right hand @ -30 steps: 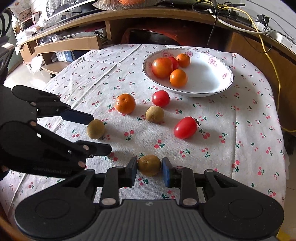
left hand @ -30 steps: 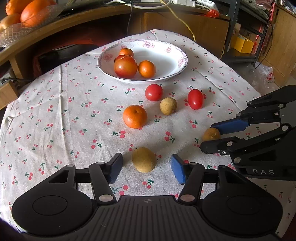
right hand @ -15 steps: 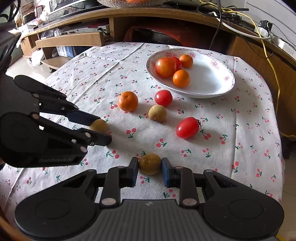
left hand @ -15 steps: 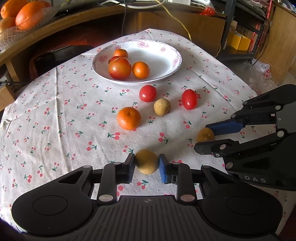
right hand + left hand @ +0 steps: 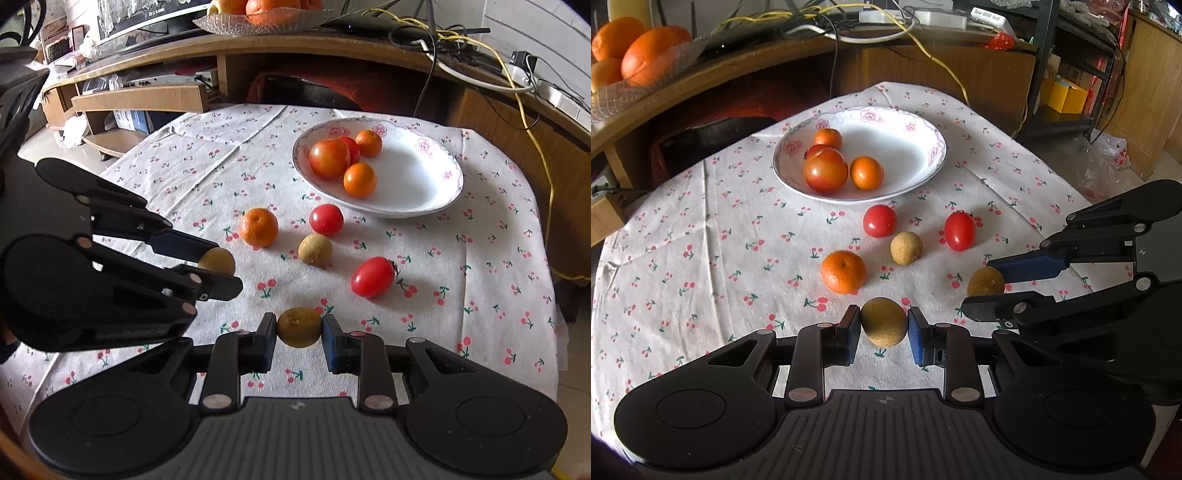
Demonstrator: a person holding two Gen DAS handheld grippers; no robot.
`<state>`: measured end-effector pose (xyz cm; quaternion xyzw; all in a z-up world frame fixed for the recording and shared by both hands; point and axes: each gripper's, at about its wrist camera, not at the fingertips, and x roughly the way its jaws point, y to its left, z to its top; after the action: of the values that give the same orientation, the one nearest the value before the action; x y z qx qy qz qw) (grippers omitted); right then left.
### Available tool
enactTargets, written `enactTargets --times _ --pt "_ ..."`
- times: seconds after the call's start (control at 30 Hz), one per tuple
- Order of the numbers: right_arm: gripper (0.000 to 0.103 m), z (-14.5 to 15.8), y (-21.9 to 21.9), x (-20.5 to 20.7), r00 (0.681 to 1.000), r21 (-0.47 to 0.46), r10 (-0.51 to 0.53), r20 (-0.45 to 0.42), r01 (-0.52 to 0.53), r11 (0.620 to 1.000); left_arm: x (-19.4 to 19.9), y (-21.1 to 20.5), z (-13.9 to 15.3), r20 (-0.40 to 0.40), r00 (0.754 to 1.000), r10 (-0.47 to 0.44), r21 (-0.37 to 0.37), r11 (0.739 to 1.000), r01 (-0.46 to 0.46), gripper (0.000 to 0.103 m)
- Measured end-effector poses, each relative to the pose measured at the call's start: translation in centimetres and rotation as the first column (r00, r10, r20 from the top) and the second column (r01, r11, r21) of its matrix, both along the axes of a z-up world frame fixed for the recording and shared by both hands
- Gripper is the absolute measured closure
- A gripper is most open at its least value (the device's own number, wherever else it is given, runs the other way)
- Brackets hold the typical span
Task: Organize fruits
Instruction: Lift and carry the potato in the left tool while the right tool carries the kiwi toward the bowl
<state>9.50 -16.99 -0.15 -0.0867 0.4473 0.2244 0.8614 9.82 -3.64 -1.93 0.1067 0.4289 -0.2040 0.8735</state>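
Left gripper [image 5: 884, 328] clenched on round tan fruit [image 5: 884, 322] near cherry-print tablecloth's [image 5: 701, 229] front edge — right gripper [image 5: 299, 334] grasping darker brown-green round fruit [image 5: 299, 326].

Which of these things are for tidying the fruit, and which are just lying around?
For the job: the brown fruits in the left hand-held gripper and right hand-held gripper, the orange, two tomatoes, another brown fruit, the bowl.

Just lying around: yellow cable, glass dish of oranges, yellow box.

4 fruits [image 5: 880, 220] lie before the plate [image 5: 925, 137] (tablecloth [image 5: 701, 240] beneath).
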Motion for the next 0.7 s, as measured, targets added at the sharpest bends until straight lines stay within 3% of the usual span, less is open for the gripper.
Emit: enactTargets --times 0.7 --pt "0.076 1.5 -0.6 0.8 0.998 0.019 -0.051 0.040 0.050 0.999 0.6 -0.6 1.4 0.044 0.999 0.012 -0.020 1.000 -0.011 0.068"
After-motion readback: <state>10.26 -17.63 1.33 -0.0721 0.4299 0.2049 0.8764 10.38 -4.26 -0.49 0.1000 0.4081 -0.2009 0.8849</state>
